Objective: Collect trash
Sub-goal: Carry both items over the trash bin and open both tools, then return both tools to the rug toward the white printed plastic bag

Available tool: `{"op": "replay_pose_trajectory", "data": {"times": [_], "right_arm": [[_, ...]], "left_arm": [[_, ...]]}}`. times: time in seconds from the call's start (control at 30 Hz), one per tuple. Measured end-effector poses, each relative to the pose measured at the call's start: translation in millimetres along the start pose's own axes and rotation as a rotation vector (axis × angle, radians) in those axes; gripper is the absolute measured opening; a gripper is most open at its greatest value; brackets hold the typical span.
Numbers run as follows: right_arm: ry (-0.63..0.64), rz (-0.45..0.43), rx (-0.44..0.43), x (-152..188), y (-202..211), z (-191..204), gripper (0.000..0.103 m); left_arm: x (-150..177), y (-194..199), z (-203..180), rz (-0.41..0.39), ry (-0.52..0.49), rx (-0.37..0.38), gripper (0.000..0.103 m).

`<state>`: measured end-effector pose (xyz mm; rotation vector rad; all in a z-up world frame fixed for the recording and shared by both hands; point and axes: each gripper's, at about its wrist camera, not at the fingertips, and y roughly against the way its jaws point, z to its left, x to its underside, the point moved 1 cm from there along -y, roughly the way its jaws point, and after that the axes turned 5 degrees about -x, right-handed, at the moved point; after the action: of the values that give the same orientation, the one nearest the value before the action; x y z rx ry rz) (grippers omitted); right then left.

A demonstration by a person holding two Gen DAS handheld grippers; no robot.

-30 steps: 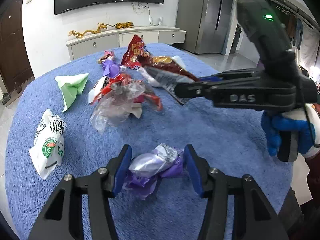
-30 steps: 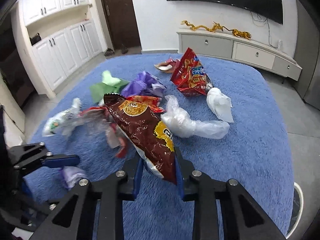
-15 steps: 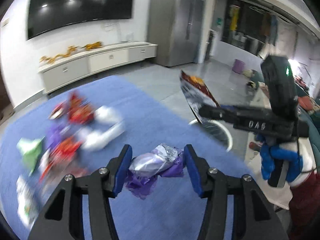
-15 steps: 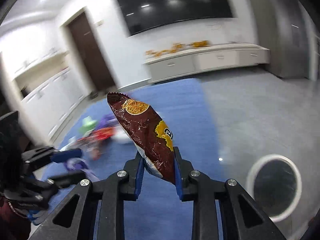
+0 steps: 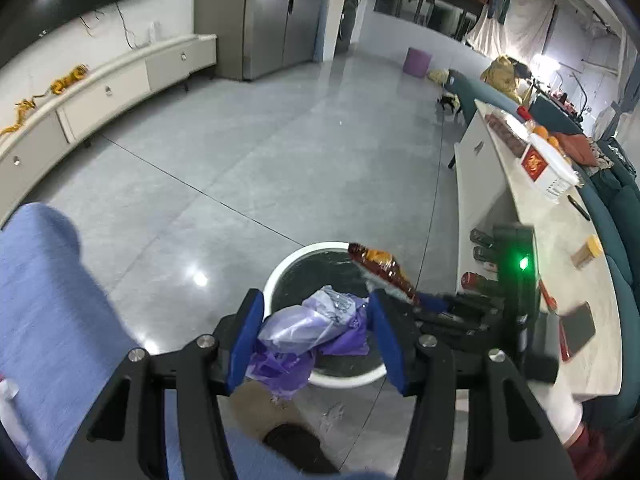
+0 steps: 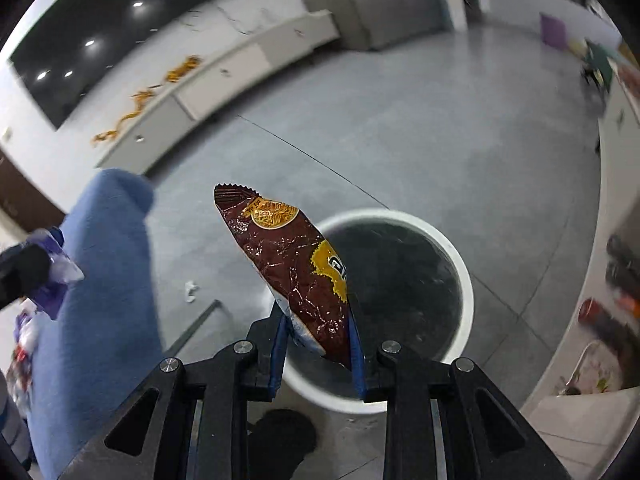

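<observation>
Over the round white bin (image 5: 280, 276), which stands on the grey floor with a dark liner inside, both grippers hang with trash in their grasp. At the near edge of the left wrist view, the left gripper (image 5: 316, 330) is clamped on a crumpled purple plastic bag (image 5: 308, 326), its blue pads pressing the wad from both sides above the near rim of the bin. Just to the right of it the right gripper (image 5: 434, 306) reaches in, holding a brown snack bag (image 5: 382, 270) whose top juts over the bin's far right rim. Seen from the right wrist, the right gripper (image 6: 316, 340) pinches the lower end of the brown snack bag (image 6: 292, 264), which stands up tilted to the left, with the bin (image 6: 466, 280) just beyond and to the right. A blue rug (image 6: 104, 280) lies at the left.
</observation>
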<state>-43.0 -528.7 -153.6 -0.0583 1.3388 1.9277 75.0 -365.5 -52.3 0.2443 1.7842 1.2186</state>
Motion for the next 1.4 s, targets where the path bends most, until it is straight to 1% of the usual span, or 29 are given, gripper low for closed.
{"op": "replay_pose_trajectory", "data": {"times": [0.03,0.1,0.17,0.23,0.3,0.37,0.5,0.57,0.7,0.8,0.93,1.0,1.1,1.2,1.33,1.4], "right_arm": [[-0.019,0.009,0.005,0.4,-6.3,-7.3,0.028],[-0.043,0.025,0.017,4.0,-18.8,-19.2,0.035],[-0.052,0.034,0.019,4.3,-25.7,-27.2,0.046],[-0.058,0.039,0.04,-2.3,-30.1,-26.5,0.052],[-0.063,0.029,0.055,-1.3,-29.5,-28.0,0.055],[-0.063,0.021,0.07,0.2,-29.1,-30.4,0.057],[-0.048,-0.008,0.094,-0.4,-21.6,-22.0,0.057],[-0.04,-0.034,0.098,-1.7,-14.7,-18.2,0.057],[0.002,-0.099,0.084,-4.0,15.4,10.7,0.057],[0.048,-0.153,0.067,-4.5,43.4,40.8,0.057],[0.112,-0.218,0.026,-3.1,78.5,88.7,0.057],[0.151,-0.245,0.003,-1.0,94.2,114.9,0.057],[0.2,-0.279,-0.03,3.6,111.8,152.7,0.057],[0.243,-0.299,-0.062,8.7,124.0,183.7,0.057],[0.317,-0.319,-0.103,17.3,134.6,225.6,0.057],[0.357,-0.322,-0.114,22.7,138.2,247.0,0.057]], "left_arm": [[-4.5,-14.0,-2.3,0.016,0.002,0.002,0.053],[-7.2,-36.8,-3.2,0.048,0.016,0.014,0.055],[-8.6,-56.1,-0.7,0.077,0.038,0.028,0.06],[-13.3,-72.5,3.1,0.092,0.061,0.037,0.066],[-13.8,-78.2,5.4,0.098,0.08,0.051,0.067],[-15.8,-83.9,5.1,0.097,0.097,0.048,0.067],[-13.1,-73.0,8.5,0.064,0.137,0.053,0.067],[-9.8,-56.0,10.8,0.03,0.152,0.031,0.067],[-1.5,-12.2,19.2,-0.045,0.193,-0.002,0.067],[7.1,33.9,28.7,-0.116,0.217,-0.033,0.067],[21.3,88.8,45.8,-0.192,0.242,-0.075,0.067],[35.6,120.6,60.2,-0.234,0.262,-0.103,0.067],[54.8,157.5,79.7,-0.278,0.281,-0.148,0.067],[79.5,193.8,103.8,-0.317,0.319,-0.192,0.067],[114.9,239.7,136.7,-0.368,0.361,-0.279,0.068],[131.2,258.0,151.6,-0.385,0.384,-0.31,0.07]]}}
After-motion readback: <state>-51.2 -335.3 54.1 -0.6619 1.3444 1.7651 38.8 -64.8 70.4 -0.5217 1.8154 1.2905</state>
